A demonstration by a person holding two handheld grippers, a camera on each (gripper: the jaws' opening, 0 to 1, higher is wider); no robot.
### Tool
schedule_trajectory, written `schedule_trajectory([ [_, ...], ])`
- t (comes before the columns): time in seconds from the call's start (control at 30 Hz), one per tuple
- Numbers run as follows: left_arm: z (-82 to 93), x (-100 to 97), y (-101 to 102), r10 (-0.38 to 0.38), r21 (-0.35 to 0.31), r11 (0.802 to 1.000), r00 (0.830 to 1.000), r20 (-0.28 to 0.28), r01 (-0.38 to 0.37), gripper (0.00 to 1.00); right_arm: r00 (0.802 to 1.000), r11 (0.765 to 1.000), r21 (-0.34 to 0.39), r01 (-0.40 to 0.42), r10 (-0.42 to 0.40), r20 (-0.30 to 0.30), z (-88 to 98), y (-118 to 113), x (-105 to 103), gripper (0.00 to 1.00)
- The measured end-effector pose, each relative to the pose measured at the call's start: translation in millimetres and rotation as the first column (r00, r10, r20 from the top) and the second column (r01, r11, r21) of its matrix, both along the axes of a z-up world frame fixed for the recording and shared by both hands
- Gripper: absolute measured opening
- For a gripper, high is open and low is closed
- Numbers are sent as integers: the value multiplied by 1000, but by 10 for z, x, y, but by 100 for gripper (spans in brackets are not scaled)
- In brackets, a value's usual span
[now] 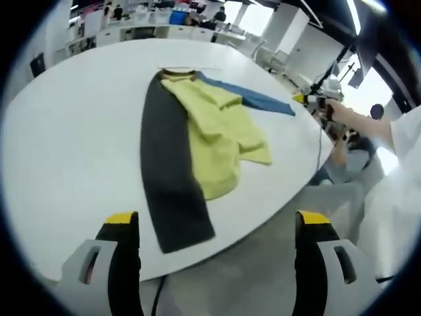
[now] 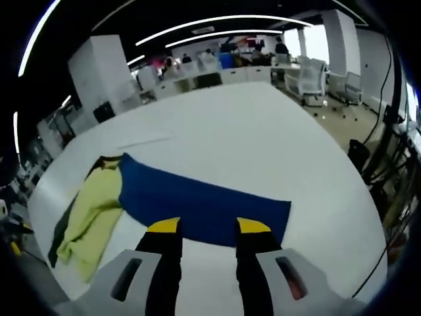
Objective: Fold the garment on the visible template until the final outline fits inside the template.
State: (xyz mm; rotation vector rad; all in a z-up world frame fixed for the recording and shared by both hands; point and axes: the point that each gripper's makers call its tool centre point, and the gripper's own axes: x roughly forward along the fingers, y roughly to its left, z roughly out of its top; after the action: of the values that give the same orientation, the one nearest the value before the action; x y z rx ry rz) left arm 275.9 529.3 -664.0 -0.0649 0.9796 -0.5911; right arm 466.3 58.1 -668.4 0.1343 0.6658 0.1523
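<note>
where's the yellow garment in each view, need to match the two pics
Left gripper view: the yellow garment lies crumpled at picture centre, between a dark grey strip on its left and a blue strip at upper right.
Right gripper view: the yellow garment sits at the left edge, left of the blue strip.
Shared landmark: the blue strip on the white table, touching the garment's collar end.

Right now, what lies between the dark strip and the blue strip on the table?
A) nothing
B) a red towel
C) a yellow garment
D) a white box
C: the yellow garment lies crumpled on the white table, overlapping the dark strip on one side and the blue strip on the other.
</note>
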Motion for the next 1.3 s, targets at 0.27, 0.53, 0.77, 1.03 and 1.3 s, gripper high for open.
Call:
schedule_trajectory([
  [0.27,83,51,79,11,-7,1000,1000,30,-10,95,998,998,31,-53,51,32,226,382,-216,41],
  [0.53,124,42,118,13,-15,1000,999,50,-12,95,992,991,44,-124,122,38,382,754,-477,51],
  [0.77,170,5,121,5,-26,1000,998,65,-3,95,987,987,51,-151,147,67,532,977,-642,58],
  [1.03,174,-57,200,-12,-10,1000,997,75,13,95,980,981,73,-181,174,93,679,1276,-893,64],
  [1.3,205,-95,241,-30,-3,1000,996,86,30,95,979,972,137,-192,180,91,726,1460,-1142,73],
])
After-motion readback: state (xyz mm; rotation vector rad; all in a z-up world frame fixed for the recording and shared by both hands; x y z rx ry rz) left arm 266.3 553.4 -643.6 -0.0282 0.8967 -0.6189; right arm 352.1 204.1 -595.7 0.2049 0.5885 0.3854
